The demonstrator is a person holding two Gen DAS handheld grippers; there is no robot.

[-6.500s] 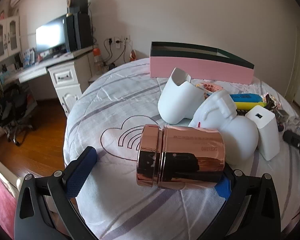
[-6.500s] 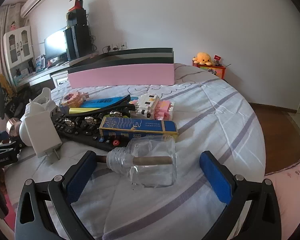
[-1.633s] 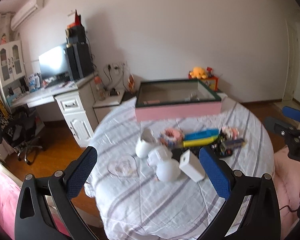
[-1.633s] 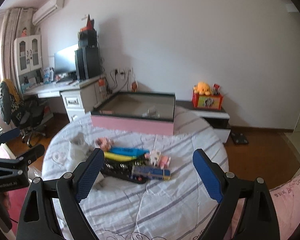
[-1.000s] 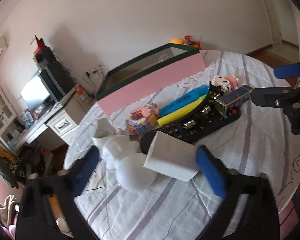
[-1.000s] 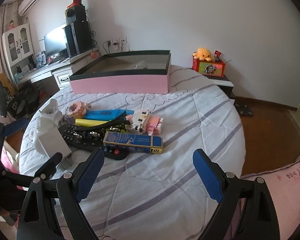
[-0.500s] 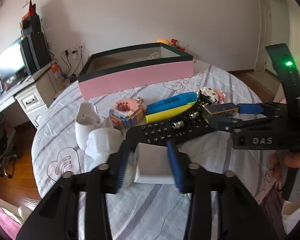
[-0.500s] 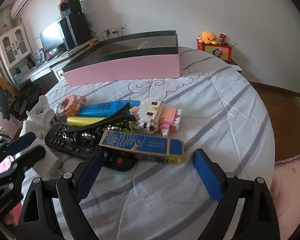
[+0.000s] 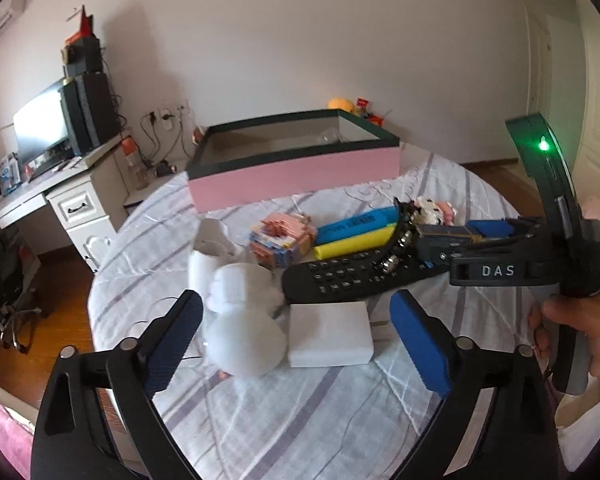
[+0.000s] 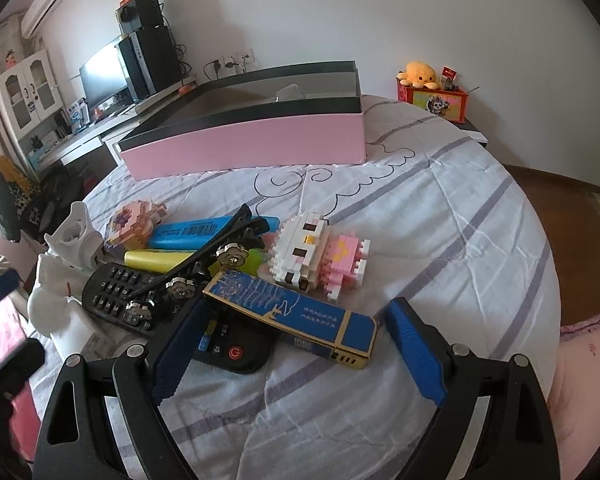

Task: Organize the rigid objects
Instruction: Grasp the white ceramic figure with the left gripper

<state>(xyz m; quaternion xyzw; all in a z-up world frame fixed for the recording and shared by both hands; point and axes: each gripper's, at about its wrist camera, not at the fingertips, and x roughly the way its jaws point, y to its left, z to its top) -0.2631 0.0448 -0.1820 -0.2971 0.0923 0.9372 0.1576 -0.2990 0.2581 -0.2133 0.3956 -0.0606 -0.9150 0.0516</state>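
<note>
Bed [image 10: 440, 240] holds 2 highlighters [image 10: 188, 233], 2 brick toys [image 10: 316, 256], 1 remote [image 9: 348, 276]; left tongs [image 9: 296, 332] opening, right tongs [image 10: 292, 344] apart.

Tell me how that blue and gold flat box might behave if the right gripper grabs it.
The blue and gold box looks rigid and flat-sided, so it probably won't roll. It lies tilted on the black remote, so it may slide or pivot when touched. Its glossy surface could be slippery.

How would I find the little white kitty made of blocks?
Start at the big pink box on the bed. In front of it lies a pile of things; at its right edge sits the block cat, the only white toy, with a pink block piece joined on.
</note>
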